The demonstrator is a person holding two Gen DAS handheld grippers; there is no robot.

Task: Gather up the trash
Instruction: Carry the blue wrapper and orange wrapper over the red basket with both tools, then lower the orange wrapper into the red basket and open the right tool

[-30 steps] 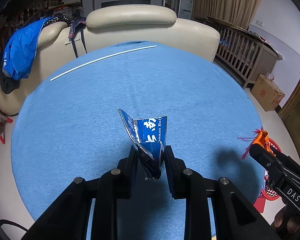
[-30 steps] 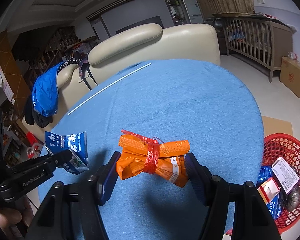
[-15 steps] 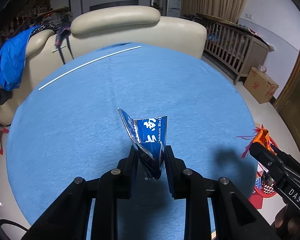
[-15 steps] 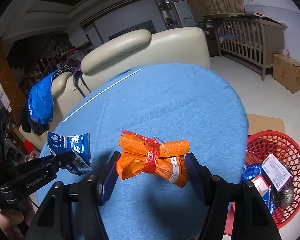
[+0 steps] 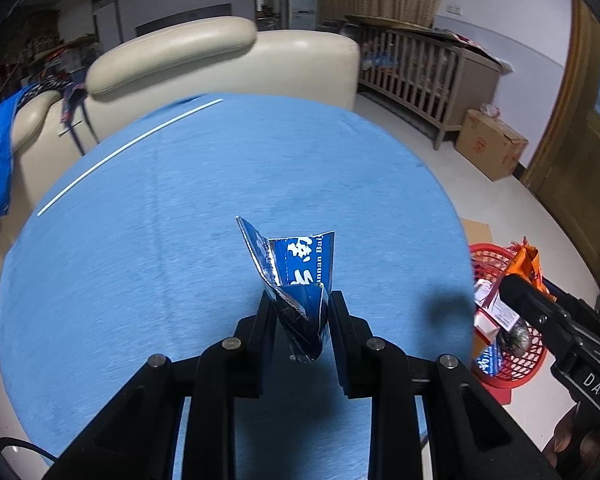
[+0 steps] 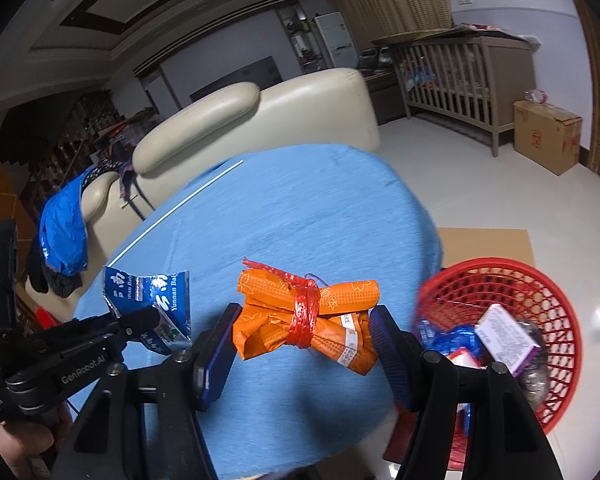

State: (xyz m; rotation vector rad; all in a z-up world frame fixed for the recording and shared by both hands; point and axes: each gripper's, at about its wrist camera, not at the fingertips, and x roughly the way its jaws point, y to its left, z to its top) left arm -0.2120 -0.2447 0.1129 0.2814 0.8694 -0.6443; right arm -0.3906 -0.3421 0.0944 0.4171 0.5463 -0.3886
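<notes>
My left gripper (image 5: 300,312) is shut on a torn blue foil wrapper (image 5: 296,268) with white lettering, held above the round blue table (image 5: 180,220). From the right wrist view the same blue wrapper (image 6: 152,300) shows at the left, pinched in the left gripper (image 6: 152,316). My right gripper (image 6: 304,328) is shut on an orange bundle (image 6: 300,312) tied with red string, held over the table's right edge. A red mesh basket (image 6: 512,276) with several packets in it stands on the floor to the right. In the left wrist view the basket (image 5: 512,368) lies behind the right gripper (image 5: 516,280).
A thin white stick (image 5: 128,156) lies on the far side of the table. Behind the table stands a cream sofa (image 5: 220,60) with a blue jacket (image 6: 64,232) draped on it. A wooden crib (image 6: 460,72) and a cardboard box (image 6: 548,136) stand at the right, with flat cardboard (image 6: 484,244) by the basket.
Both grippers have carried their loads to the right across the table. The red basket has come further into both views and now lies close beside the right gripper.
</notes>
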